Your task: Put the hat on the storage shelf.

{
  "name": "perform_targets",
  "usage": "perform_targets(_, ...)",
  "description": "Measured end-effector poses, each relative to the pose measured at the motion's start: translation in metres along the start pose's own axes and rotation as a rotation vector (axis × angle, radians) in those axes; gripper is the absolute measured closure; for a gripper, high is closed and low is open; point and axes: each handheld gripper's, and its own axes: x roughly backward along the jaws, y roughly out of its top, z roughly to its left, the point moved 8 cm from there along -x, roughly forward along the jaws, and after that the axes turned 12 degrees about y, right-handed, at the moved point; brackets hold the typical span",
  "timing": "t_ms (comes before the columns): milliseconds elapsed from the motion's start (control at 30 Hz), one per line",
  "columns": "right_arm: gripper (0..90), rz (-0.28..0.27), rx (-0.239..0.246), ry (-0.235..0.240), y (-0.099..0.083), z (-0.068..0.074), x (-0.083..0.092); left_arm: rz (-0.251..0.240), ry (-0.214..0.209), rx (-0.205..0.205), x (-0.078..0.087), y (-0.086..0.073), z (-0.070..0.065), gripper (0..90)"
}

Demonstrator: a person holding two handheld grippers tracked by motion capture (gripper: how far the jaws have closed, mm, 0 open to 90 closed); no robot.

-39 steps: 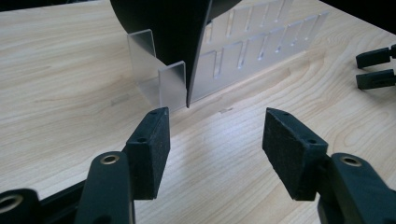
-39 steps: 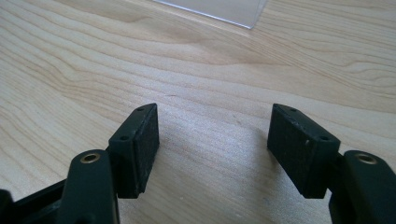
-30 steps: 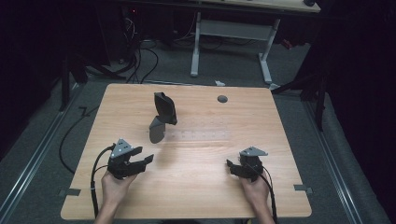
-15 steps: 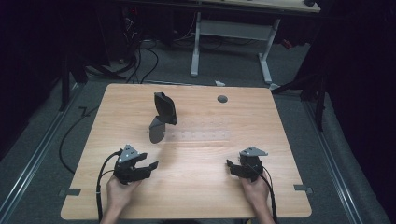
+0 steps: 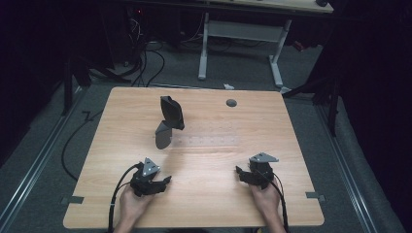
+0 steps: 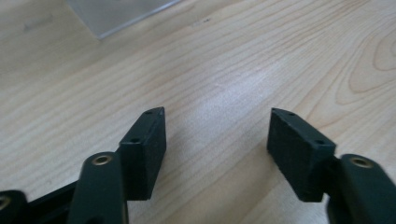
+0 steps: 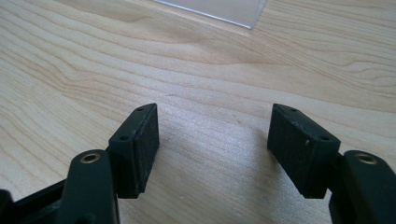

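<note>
Left tongs [image 5: 165, 180] and right tongs [image 5: 239, 172] (both agape, empty) low over wooden table [image 5: 218, 145]

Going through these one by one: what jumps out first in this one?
The dark angular object standing alone on the far left part of the wooden table, with a small dark disc near the far edge. Near the person's side, the left gripper and right gripper rest low over bare wood, jaws apart and holding nothing.

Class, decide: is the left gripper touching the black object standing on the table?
Apart. The high view shows bare table between the left gripper and the black object.
</note>
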Motion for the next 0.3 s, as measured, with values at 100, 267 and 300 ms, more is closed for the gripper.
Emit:
perform_targets(100,34.2,0.0,0.0,0.0,0.0,0.0,0.0,0.001,0.01,0.001,-0.0009,0.0003,0.001,36.4)
perform_targets(267,34.1,0.0,0.0,0.0,0.0,0.0,0.0,0.002,0.013,0.008,-0.0016,0.0005,0.0012,33.6)
perform_targets(300,34.1,0.0,0.0,0.0,0.0,0.0,0.0,0.002,0.013,0.008,-0.0016,0.0005,0.0012,33.0)
